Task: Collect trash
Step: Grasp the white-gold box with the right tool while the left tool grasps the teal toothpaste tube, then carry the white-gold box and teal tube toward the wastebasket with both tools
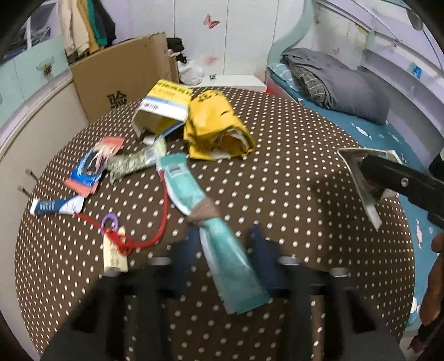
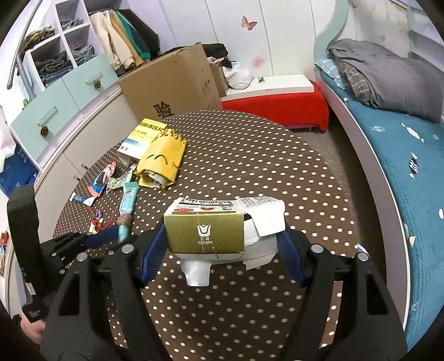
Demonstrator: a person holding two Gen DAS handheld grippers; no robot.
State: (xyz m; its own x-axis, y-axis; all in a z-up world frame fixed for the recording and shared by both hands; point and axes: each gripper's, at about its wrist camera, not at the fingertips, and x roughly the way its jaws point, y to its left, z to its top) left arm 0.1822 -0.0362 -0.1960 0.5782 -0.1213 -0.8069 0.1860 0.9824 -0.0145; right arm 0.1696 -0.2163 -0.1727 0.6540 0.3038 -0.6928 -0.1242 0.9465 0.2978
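Left gripper (image 1: 224, 238) clamps teal tube (image 1: 222, 236) | right gripper (image 2: 222, 244) clamps box (image 2: 204, 234), logo visible only there

White panelled wardrobe doors (image 2: 222, 36) with pink butterfly stickers (image 2: 248, 22) fill the far wall at twelve o'clock. A brown cardboard box (image 2: 172, 86) stands at eleven, beside pale-blue drawers (image 2: 63, 102) under white cubby shelves (image 2: 55, 41) — hung jackets (image 2: 122, 39) between. At two o'clock, a curved bed with a teal quilt (image 2: 394, 144) carries grey folded bedding (image 2: 388, 80); a red-draped low bench (image 2: 280, 108) sits nearby on grey carpet (image 2: 324, 144).
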